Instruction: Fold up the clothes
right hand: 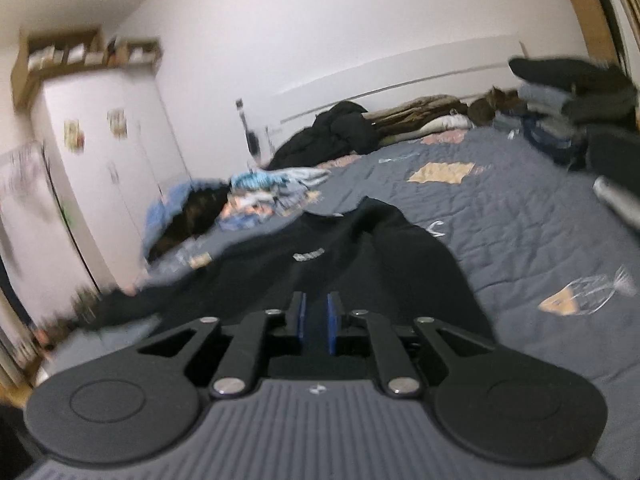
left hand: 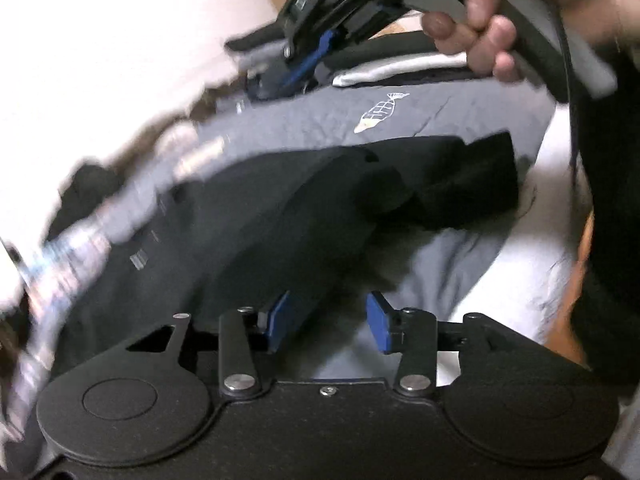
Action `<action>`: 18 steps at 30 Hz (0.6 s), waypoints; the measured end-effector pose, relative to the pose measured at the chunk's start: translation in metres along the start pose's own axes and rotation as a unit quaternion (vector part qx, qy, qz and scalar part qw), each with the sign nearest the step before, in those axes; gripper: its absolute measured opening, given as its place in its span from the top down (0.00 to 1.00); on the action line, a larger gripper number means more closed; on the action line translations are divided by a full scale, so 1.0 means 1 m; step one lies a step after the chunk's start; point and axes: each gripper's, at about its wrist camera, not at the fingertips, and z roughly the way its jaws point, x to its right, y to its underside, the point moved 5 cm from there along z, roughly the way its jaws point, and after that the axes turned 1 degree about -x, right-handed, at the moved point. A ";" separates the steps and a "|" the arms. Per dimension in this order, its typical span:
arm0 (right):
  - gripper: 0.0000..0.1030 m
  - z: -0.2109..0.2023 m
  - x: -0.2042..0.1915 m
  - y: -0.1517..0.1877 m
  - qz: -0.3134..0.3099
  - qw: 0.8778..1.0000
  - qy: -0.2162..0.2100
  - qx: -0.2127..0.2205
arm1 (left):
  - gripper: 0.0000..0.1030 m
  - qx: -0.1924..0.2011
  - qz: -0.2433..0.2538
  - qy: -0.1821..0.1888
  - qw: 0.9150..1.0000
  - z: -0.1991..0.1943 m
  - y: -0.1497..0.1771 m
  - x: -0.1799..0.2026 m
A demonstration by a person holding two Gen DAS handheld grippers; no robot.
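Top: the black top (right hand: 360, 248) lies spread out on the bed, straight ahead of your right gripper, with a small pale label (right hand: 308, 257) facing up. From the left wrist it shows as a dark, partly folded shape (left hand: 320, 200) across the middle of the cover.
Left gripper: your left gripper (left hand: 329, 322) is released, blue pads well apart. The top's near edge runs just by the left pad, and nothing is pinched between them.
Right gripper: your right gripper (right hand: 317, 322) is all but clenched, pads nearly together with only a thin slit left. The top runs right up under the fingers; you cannot tell from here if any cloth is caught.
Right hand: your hand (left hand: 492, 28) is wrapped round the handle, with the gripper (left hand: 296, 68) pointing down at the far side of the top.
Bedspread: grey quilted bedspread (right hand: 520, 200) under everything, with a fish print (left hand: 380, 114) just beyond the top.
Stack: folded clothes (right hand: 560, 100) are piled at the right edge of the bed, dark ones on top.
Heap: loose, colourful laundry (right hand: 272, 192) sits past the top to the left, blurred.
Jacket: a dark jacket (right hand: 332, 132) is bunched near the head of the bed.
Wardrobe: a white wardrobe (right hand: 100, 160) stands against the left wall, heavily blurred.
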 end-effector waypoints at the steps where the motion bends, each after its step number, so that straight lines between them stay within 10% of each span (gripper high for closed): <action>1: 0.90 -0.002 0.001 0.003 -0.013 1.000 0.011 -0.005 | 0.54 0.004 0.018 -0.013 1.000 0.002 -0.002 0.004; 9: 0.74 -0.018 0.026 0.014 -0.017 0.998 0.049 -0.019 | 0.44 0.015 0.169 -0.107 0.980 0.044 -0.007 0.026; 12: 0.68 -0.022 0.030 0.022 -0.030 0.998 0.042 -0.031 | 0.81 0.012 0.104 -0.057 0.993 0.045 -0.019 0.001; 18: 0.56 -0.027 0.016 0.038 -0.092 0.994 -0.003 -0.059 | 0.91 0.022 -0.078 -0.007 0.997 0.035 -0.053 -0.083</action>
